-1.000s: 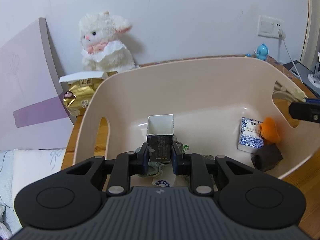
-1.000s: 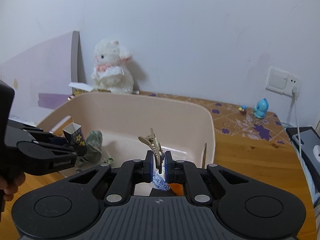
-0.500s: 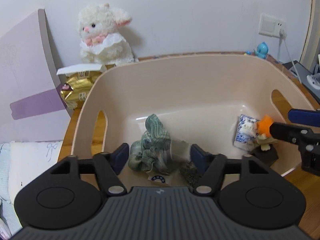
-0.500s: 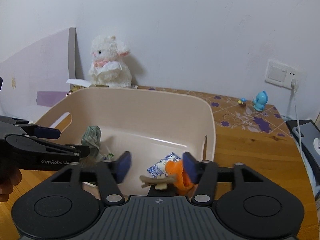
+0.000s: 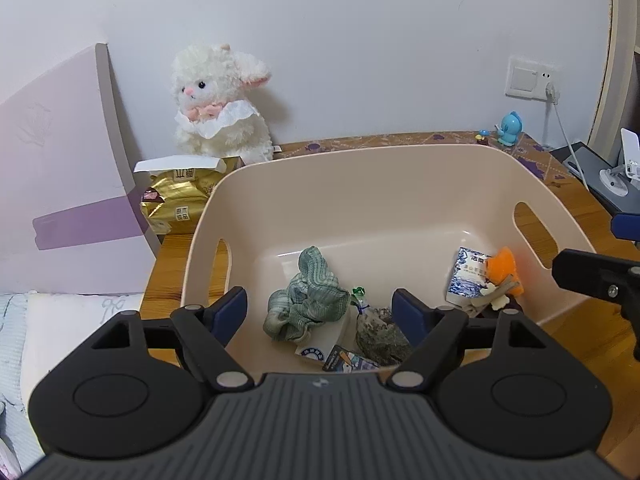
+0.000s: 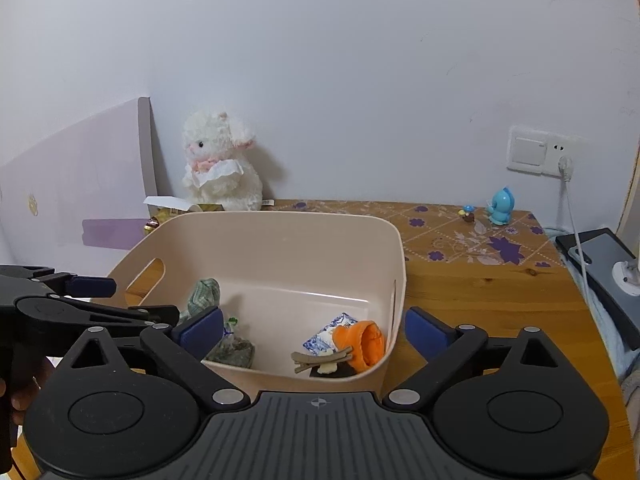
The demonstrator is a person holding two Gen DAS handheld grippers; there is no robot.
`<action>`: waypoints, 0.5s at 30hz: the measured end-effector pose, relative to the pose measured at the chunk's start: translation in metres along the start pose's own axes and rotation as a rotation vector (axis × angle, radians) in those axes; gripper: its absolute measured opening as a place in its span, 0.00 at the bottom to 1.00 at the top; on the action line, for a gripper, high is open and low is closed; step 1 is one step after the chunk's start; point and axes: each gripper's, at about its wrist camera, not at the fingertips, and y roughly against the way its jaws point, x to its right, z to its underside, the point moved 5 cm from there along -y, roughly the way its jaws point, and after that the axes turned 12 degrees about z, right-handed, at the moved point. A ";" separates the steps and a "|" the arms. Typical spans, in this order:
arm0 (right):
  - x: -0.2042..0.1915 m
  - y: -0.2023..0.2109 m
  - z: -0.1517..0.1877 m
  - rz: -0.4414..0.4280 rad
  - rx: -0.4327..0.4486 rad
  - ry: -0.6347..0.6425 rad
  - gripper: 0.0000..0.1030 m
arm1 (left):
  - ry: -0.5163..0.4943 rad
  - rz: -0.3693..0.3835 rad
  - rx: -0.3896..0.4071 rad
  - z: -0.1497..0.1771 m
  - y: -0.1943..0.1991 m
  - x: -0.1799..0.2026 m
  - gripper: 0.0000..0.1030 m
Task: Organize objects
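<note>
A beige plastic basket [image 5: 384, 184] [image 6: 280, 232] stands on the wooden table. Inside lie a green cloth [image 5: 308, 300] [image 6: 204, 294], a small dark carton [image 5: 348, 360], a dark mottled pouch [image 5: 380, 336] [image 6: 234, 352], a blue-and-white packet [image 5: 466, 276] [image 6: 324, 338], an orange toy [image 5: 506, 268] [image 6: 362, 344] and a tan hair clip [image 5: 496, 290] [image 6: 322, 360]. My left gripper [image 5: 320, 312] is open and empty above the basket's near left side. My right gripper [image 6: 312, 332] is open and empty above its near right side.
A white plush lamb [image 5: 220, 108] [image 6: 220, 160] sits at the back by the wall, with a gold snack bag [image 5: 176, 200] in front. A lilac board [image 5: 60, 168] leans at left. A small blue figurine [image 6: 500, 206] and a wall socket [image 6: 536, 156] are at right.
Both grippers opened and drew back upward. The left let the dark carton drop into the basket. The right let the hair clip drop beside the orange toy.
</note>
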 end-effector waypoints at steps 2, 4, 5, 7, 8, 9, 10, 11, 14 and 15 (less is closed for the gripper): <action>0.001 0.008 0.001 0.006 0.009 0.000 0.97 | 0.002 -0.002 0.008 0.001 0.007 0.001 0.79; 0.002 0.016 0.002 0.008 0.015 -0.003 0.98 | 0.002 -0.003 0.018 0.003 0.015 0.003 0.79; 0.003 0.021 0.003 0.007 0.018 -0.004 0.98 | 0.002 -0.005 0.022 0.004 0.019 0.005 0.79; 0.005 0.030 0.005 0.006 0.025 -0.010 0.98 | 0.000 -0.010 0.032 0.006 0.028 0.008 0.79; 0.006 0.034 0.006 0.006 0.028 -0.013 0.98 | -0.001 -0.012 0.037 0.007 0.033 0.009 0.79; 0.007 0.038 0.007 0.007 0.030 -0.017 0.99 | -0.002 -0.012 0.042 0.008 0.037 0.011 0.79; 0.007 0.042 0.009 0.006 0.032 -0.021 0.99 | -0.004 -0.012 0.048 0.009 0.042 0.013 0.80; 0.008 0.046 0.010 0.004 0.031 -0.025 0.99 | -0.007 -0.012 0.052 0.010 0.045 0.014 0.80; 0.008 0.058 0.014 0.004 0.032 -0.024 0.99 | -0.011 -0.018 0.070 0.015 0.058 0.019 0.80; 0.008 0.062 0.016 0.006 0.034 -0.021 0.99 | -0.013 -0.022 0.078 0.017 0.062 0.020 0.80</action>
